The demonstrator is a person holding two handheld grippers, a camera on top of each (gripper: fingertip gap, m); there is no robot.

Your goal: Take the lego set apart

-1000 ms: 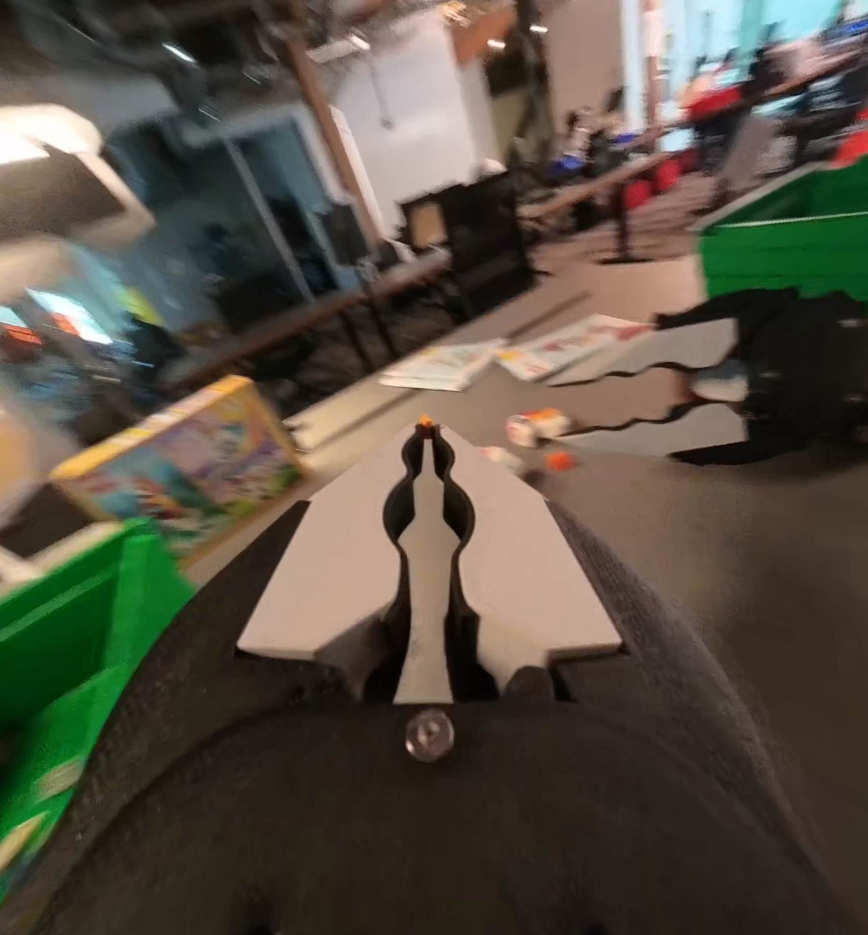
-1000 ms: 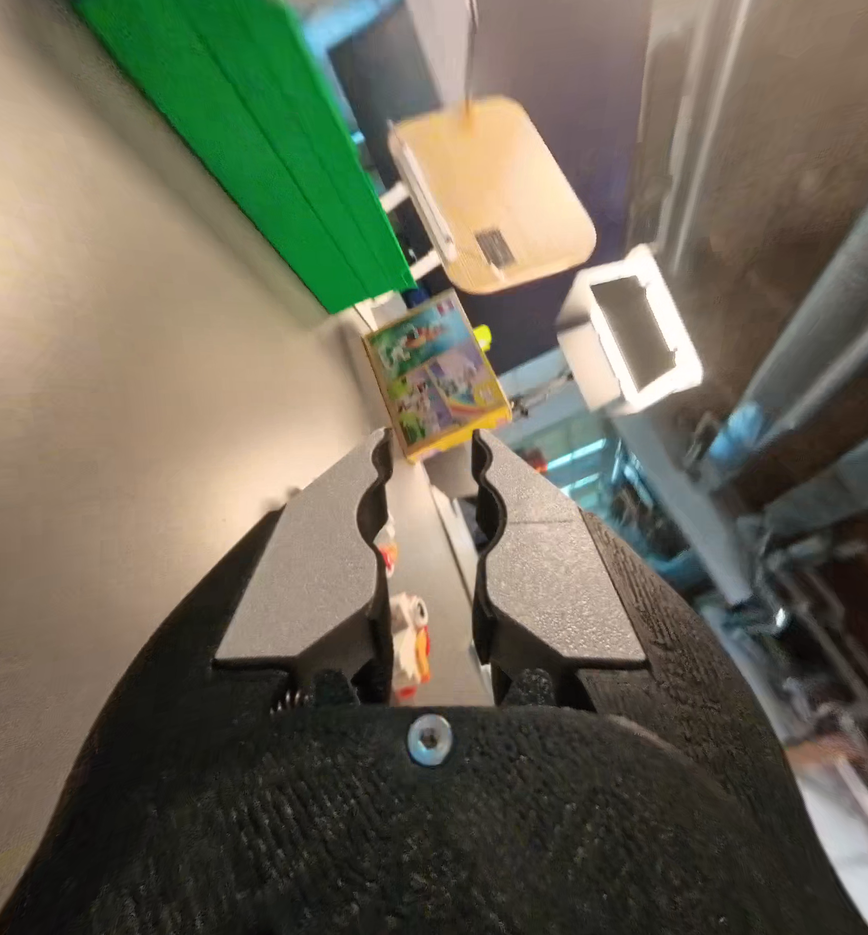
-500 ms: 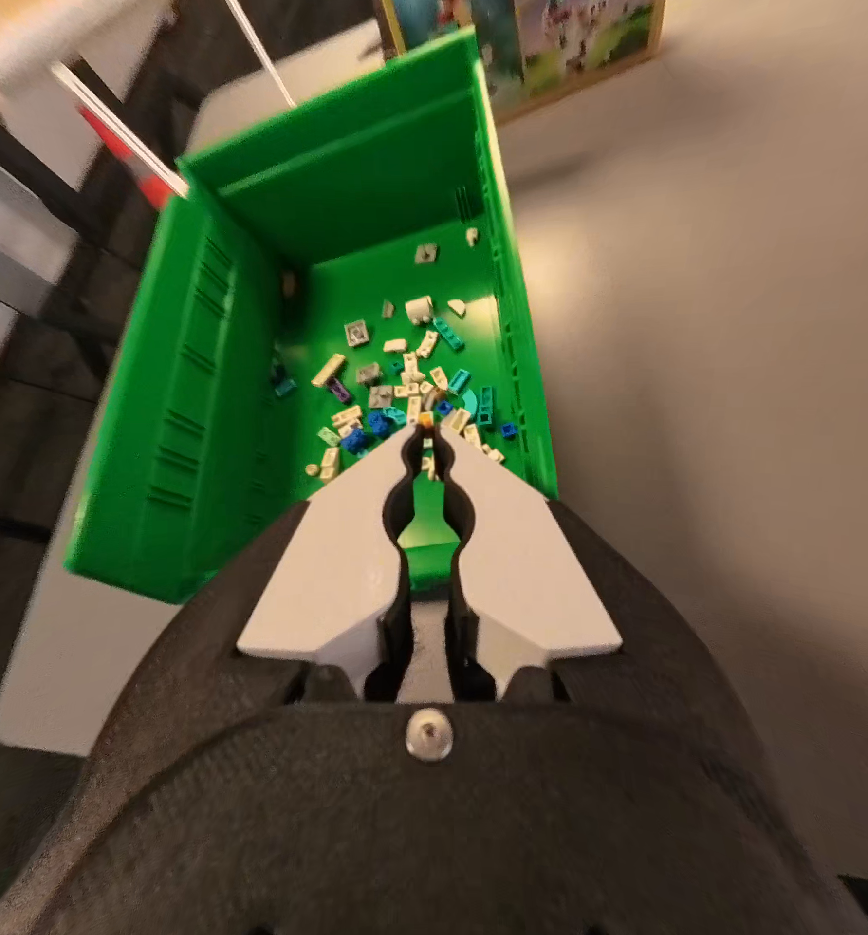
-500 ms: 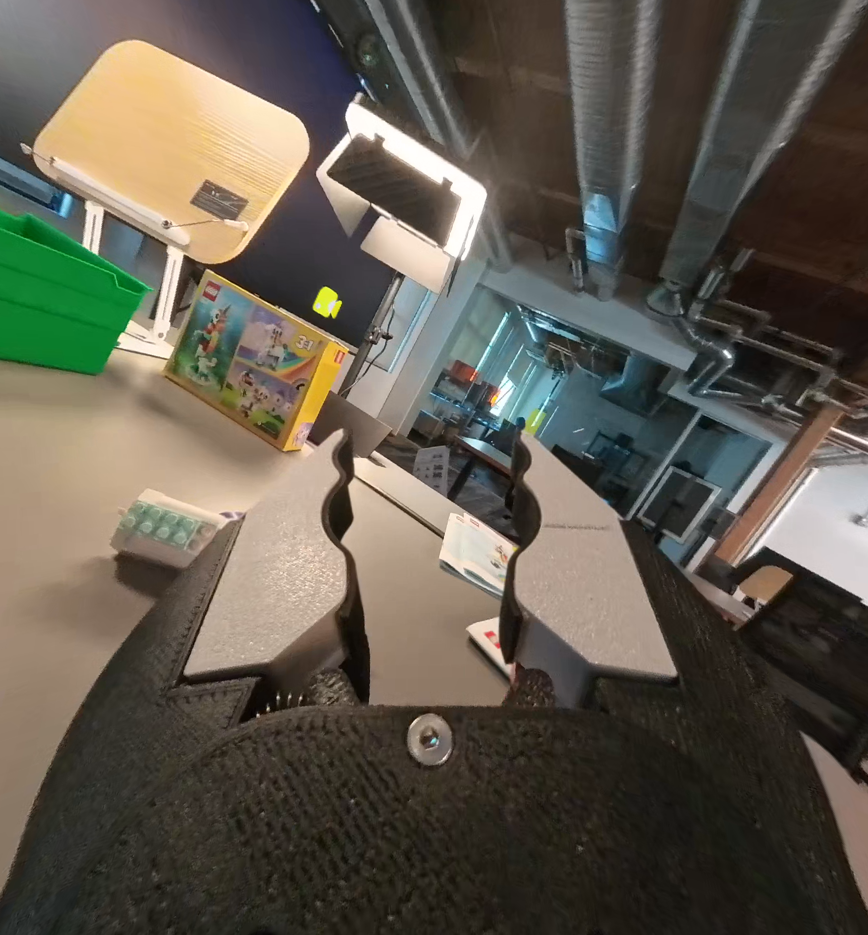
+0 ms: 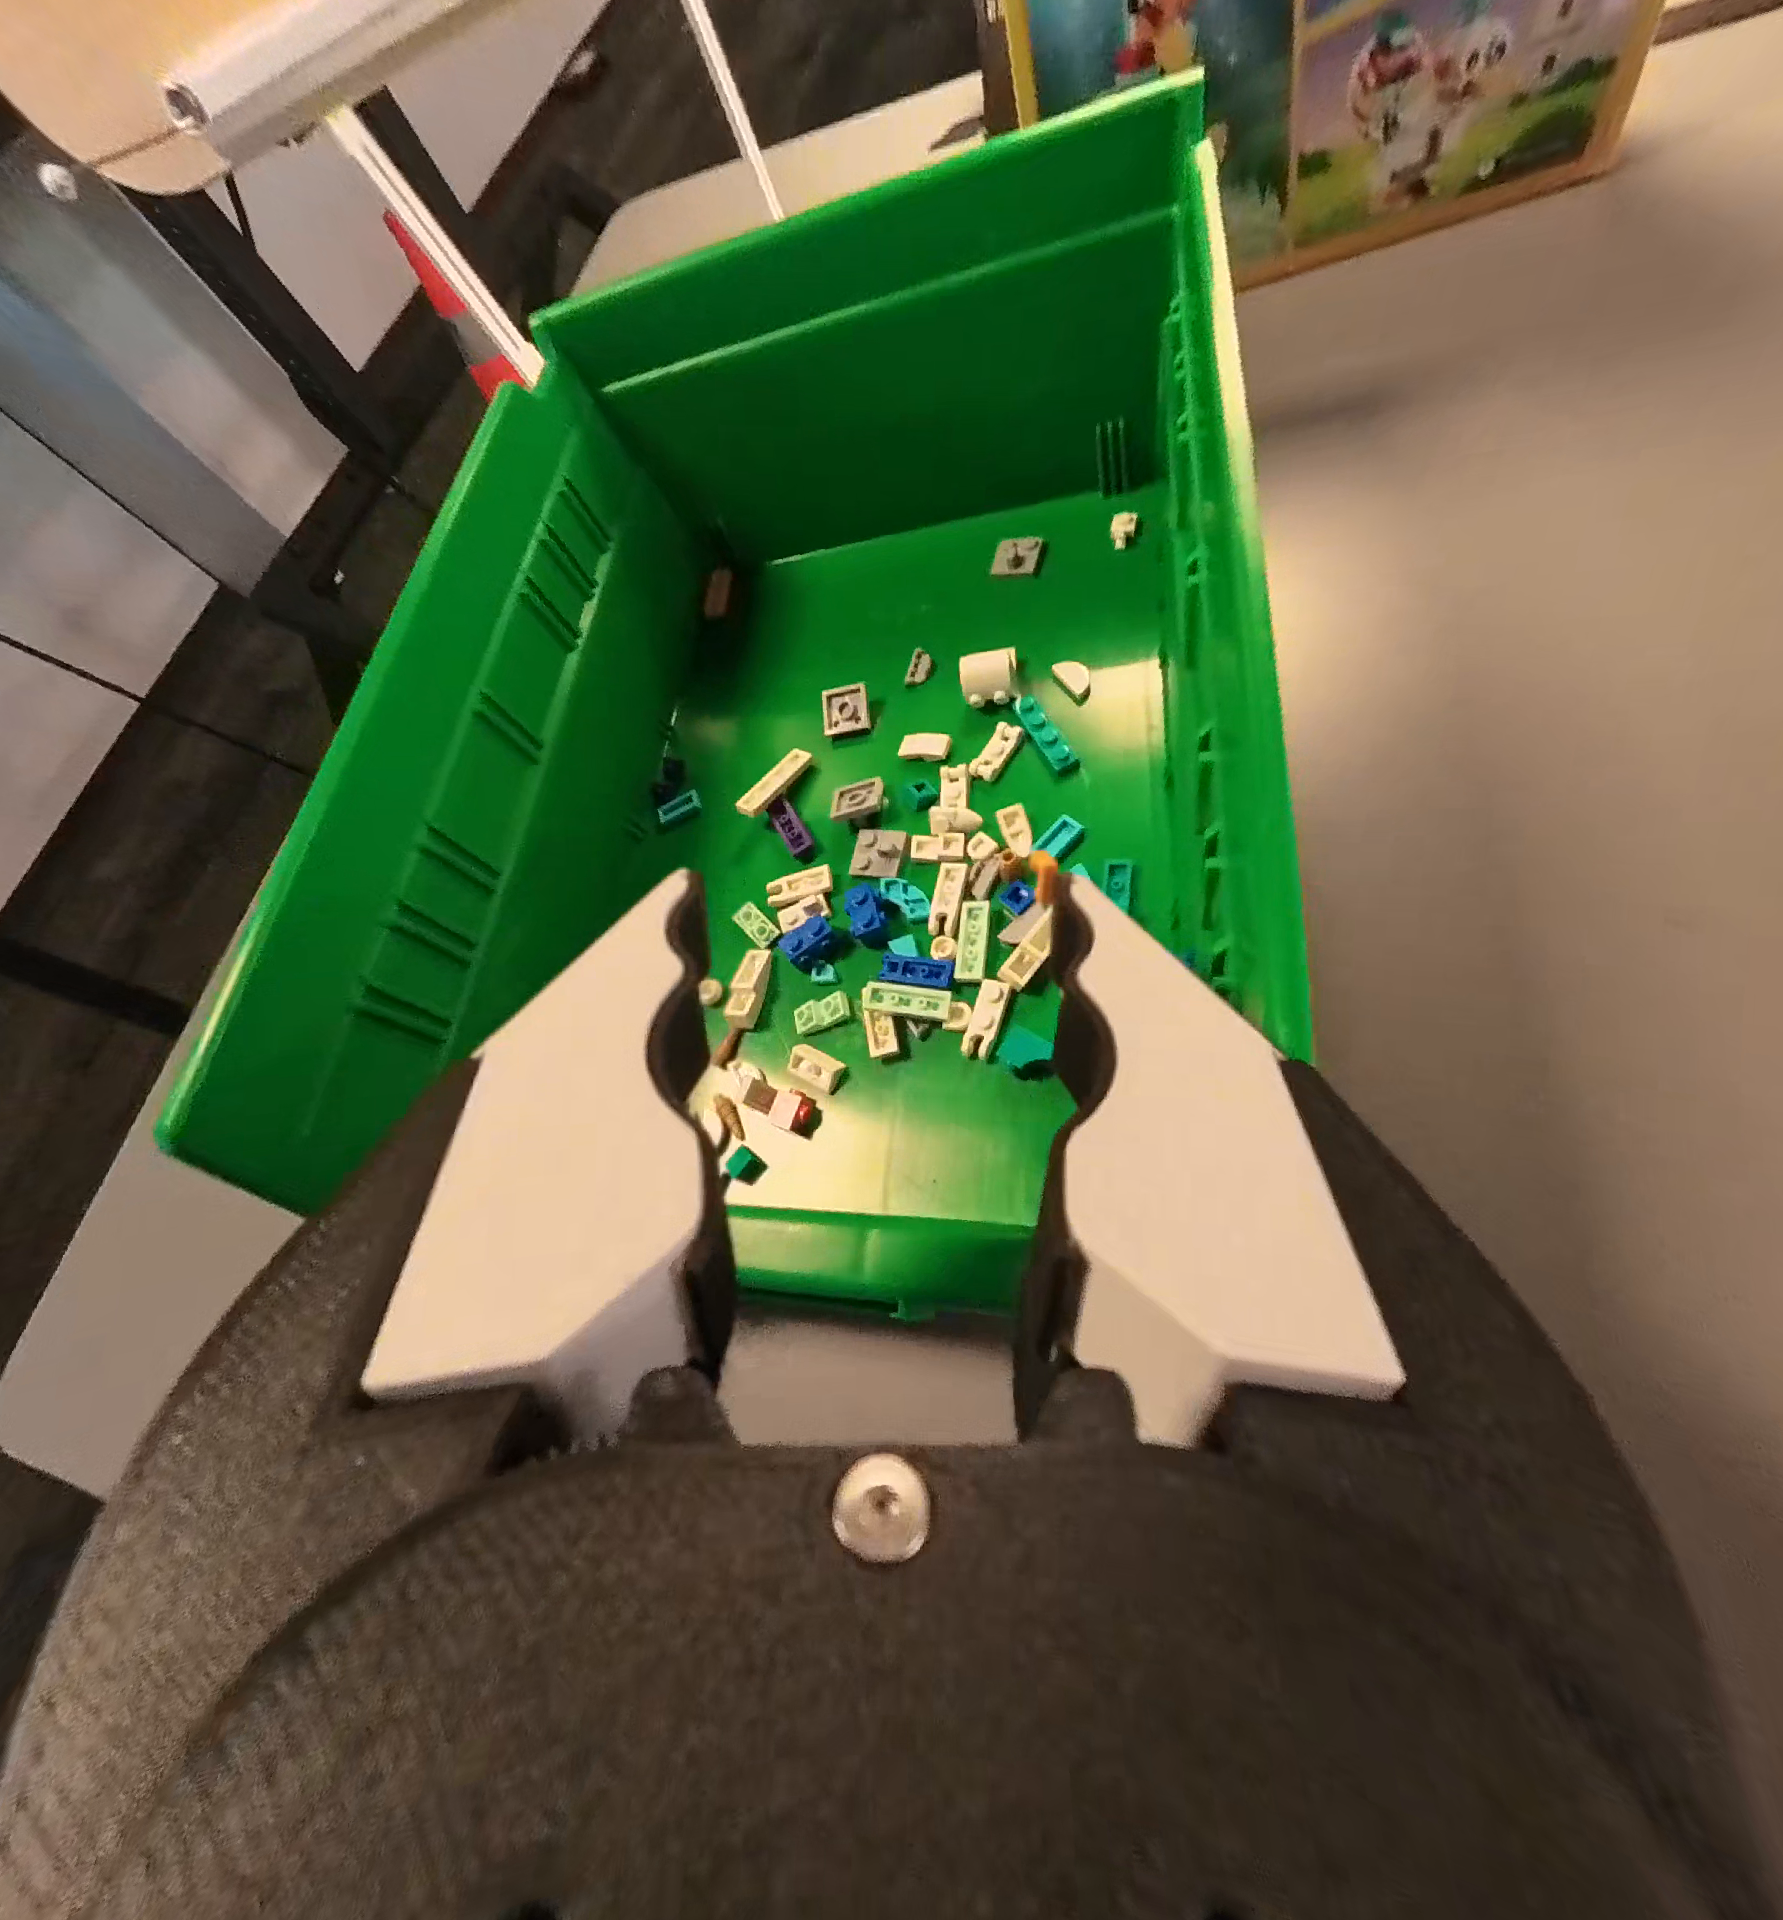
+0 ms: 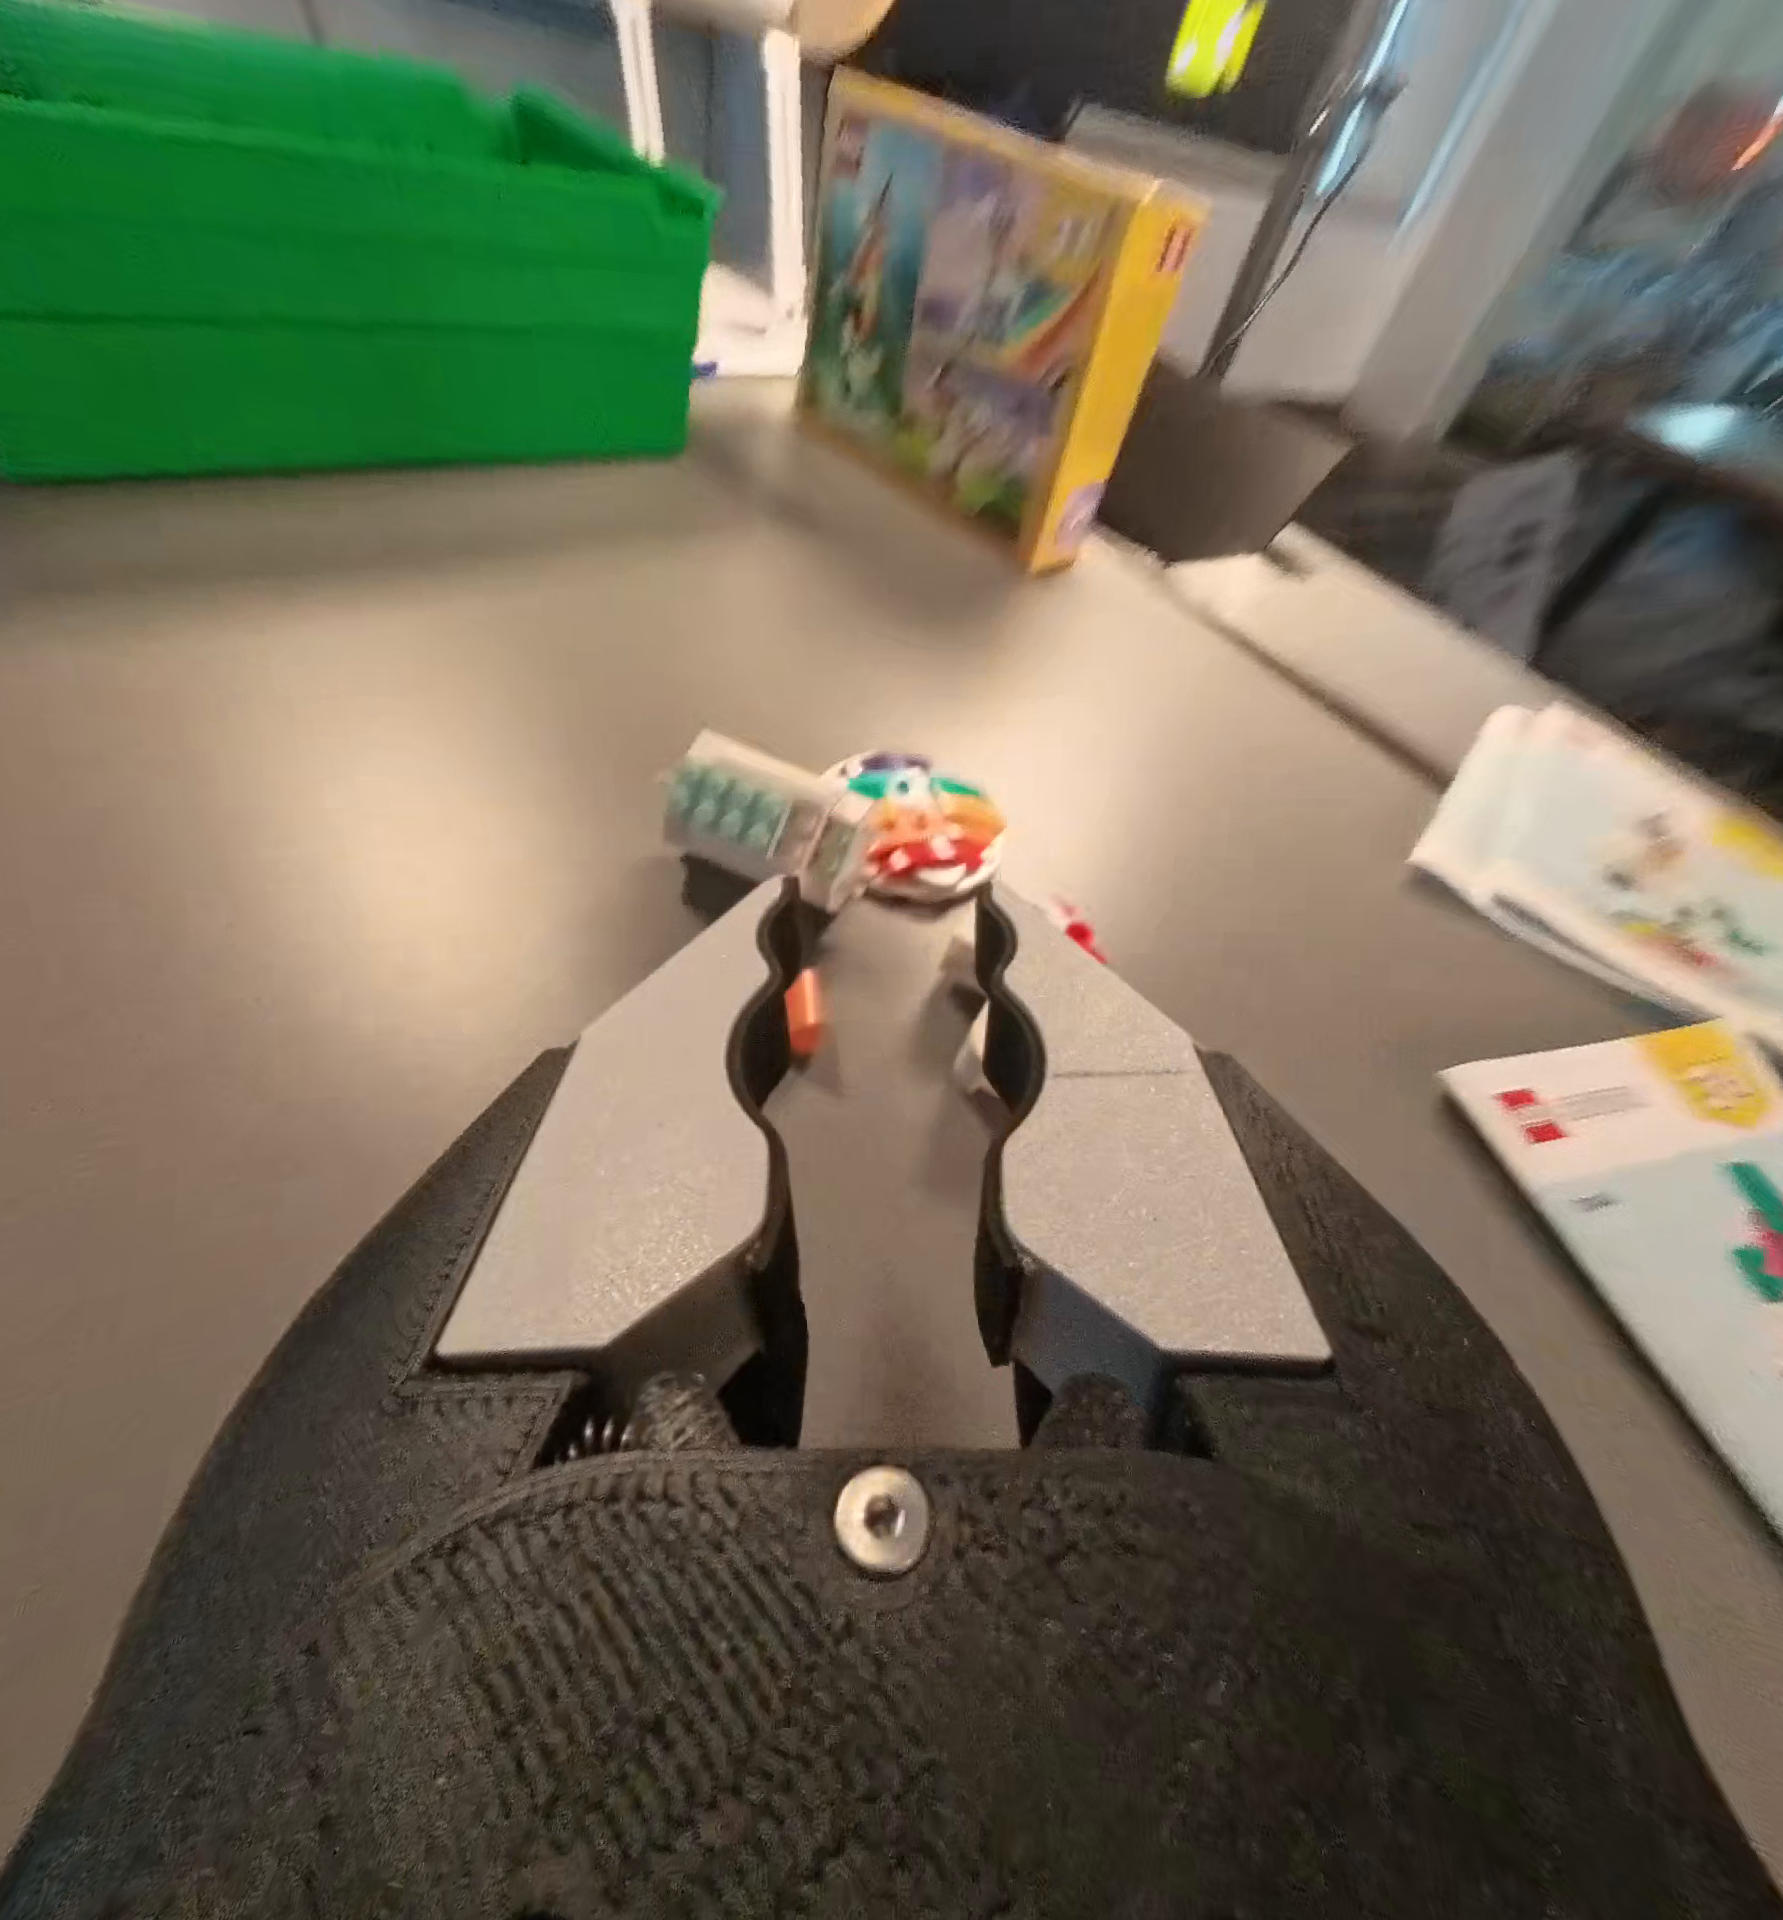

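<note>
left gripper [image 5: 882, 914] above green bin [image 5: 513, 831]: jaws now spread, orange piece [image 5: 1045, 875] released | right gripper [image 6: 882, 914]: parted, empty, nearing lego model [image 6: 835, 821] | next piece due

The left gripper [image 5: 882, 894] points steeply downward, its two pale grey fingers [image 5: 575, 1143] spread wide, tips well apart; a tiny orange piece [image 5: 1045, 876] sits against the inner edge of the right-hand fingertip, whether stuck or loose cannot be told; the black textured body fills the lower part of its view. The right gripper [image 6: 887, 914] lies low and nearly level, aimed forward; its darker grey fingers [image 6: 648, 1132] stand parted with a clear gap between the wavy inner edges, nothing clamped between them; its view is blurred.
</note>
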